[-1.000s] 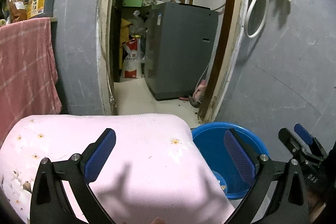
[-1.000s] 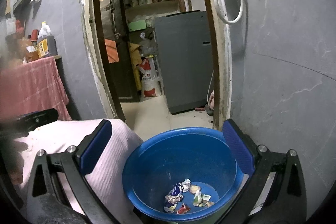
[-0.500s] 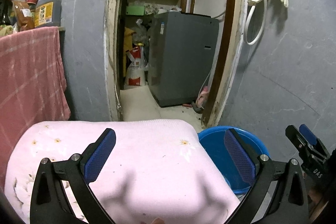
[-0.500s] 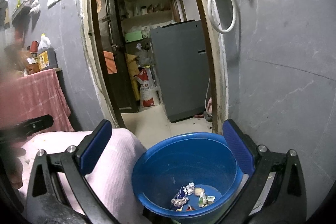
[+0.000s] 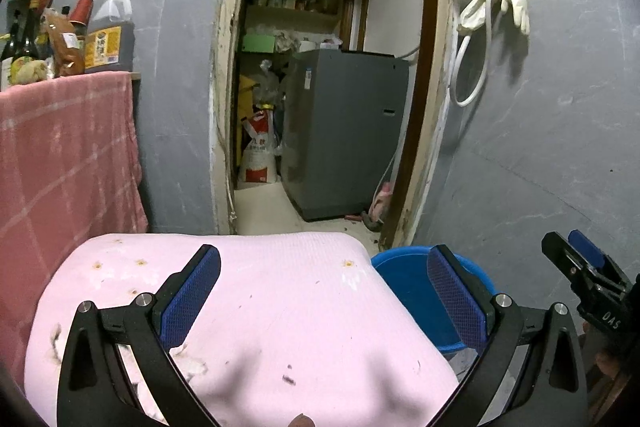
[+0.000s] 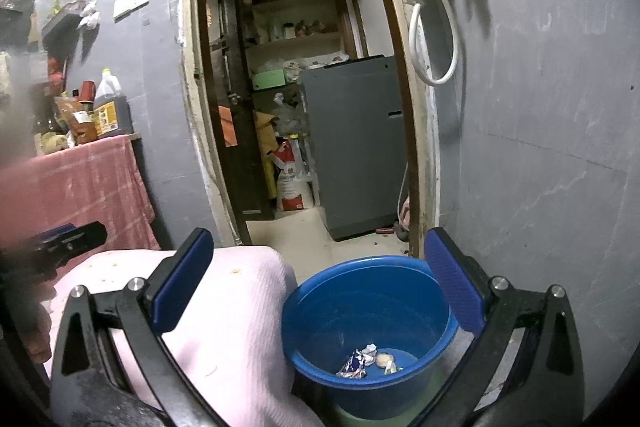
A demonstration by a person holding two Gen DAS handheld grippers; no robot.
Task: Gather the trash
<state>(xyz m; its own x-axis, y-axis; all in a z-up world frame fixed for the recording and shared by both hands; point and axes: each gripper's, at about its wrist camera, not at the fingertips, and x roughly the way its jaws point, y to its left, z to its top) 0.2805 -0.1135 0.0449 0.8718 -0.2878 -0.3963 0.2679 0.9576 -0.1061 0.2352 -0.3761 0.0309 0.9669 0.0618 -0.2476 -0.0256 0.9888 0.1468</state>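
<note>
A blue plastic bucket (image 6: 368,311) stands on the floor by the grey wall, with crumpled wrappers and scraps (image 6: 370,361) lying in its bottom. In the left wrist view the bucket (image 5: 412,291) shows just right of a pink cloth-covered surface (image 5: 280,307). My left gripper (image 5: 324,291) hangs open above that pink surface, with nothing between its blue pads. My right gripper (image 6: 320,283) is open too, held above the bucket and the cloth's edge, empty. The right gripper's tip (image 5: 580,267) shows at the left wrist view's right edge.
A doorway leads to a room with a grey washing machine (image 5: 344,131) and a sack (image 5: 258,157). At left stands a table with a pink checked cloth (image 5: 64,155), carrying bottles and a jug (image 5: 108,35). Gloves and a hose (image 5: 492,11) hang on the wall.
Both grippers have risen and pulled back. The bucket and pink surface sit lower and smaller in both views. Both stay open and empty.
</note>
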